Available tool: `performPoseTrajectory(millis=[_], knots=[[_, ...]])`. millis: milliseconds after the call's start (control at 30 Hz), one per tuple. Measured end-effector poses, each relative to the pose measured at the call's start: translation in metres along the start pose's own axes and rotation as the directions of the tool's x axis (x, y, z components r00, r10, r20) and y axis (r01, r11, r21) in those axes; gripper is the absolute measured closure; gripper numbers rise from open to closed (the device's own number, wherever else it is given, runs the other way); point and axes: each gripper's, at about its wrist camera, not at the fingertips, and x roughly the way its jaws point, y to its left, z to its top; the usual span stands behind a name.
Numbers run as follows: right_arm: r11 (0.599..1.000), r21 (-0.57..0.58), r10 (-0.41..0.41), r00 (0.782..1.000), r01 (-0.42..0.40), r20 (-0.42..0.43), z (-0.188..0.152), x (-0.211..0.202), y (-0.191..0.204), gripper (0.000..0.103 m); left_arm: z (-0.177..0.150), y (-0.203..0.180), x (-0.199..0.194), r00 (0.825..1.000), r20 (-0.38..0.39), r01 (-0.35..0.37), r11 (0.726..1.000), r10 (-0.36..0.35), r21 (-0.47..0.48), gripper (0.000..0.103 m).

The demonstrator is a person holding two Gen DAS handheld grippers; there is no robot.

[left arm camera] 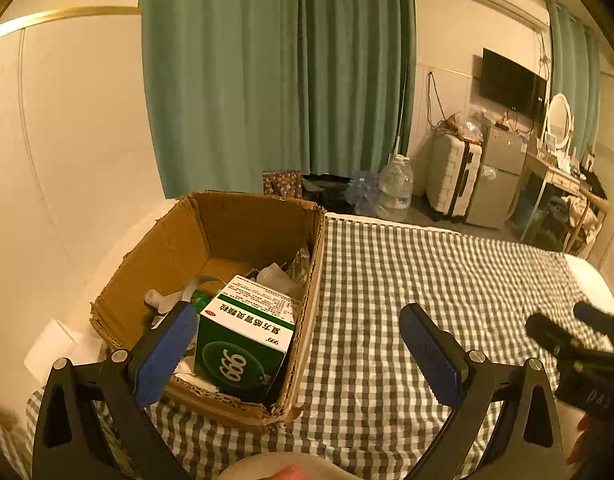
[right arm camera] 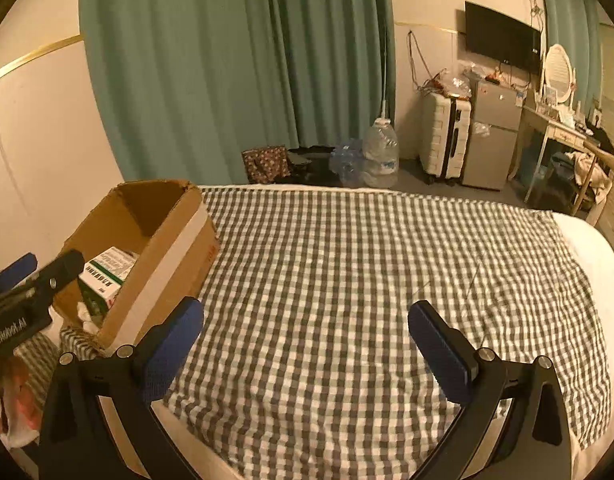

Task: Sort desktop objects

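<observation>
An open cardboard box stands at the left edge of a checked cloth. Inside it lies a green and white medicine carton marked 999, among white wrappers and small items. My left gripper is open and empty, its left finger over the box's near corner, its right finger over the cloth. My right gripper is open and empty above bare cloth, to the right of the box. The carton also shows in the right wrist view.
The cloth covers a bed with white bedding at its right side. Beyond the far edge are green curtains, water bottles, a suitcase, a small fridge and a dressing table. A wall runs left of the box.
</observation>
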Motion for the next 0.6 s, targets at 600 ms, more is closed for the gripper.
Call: performPoseTrajectory(millis=[600], knots=[[1.000,0.016,0.001,1.000,-0.001,0.004,0.001,0.001,-0.002,0.000,-0.008,0.008,0.005,0.998,-0.034,-0.061,0.998,0.061,-0.003,0.000]])
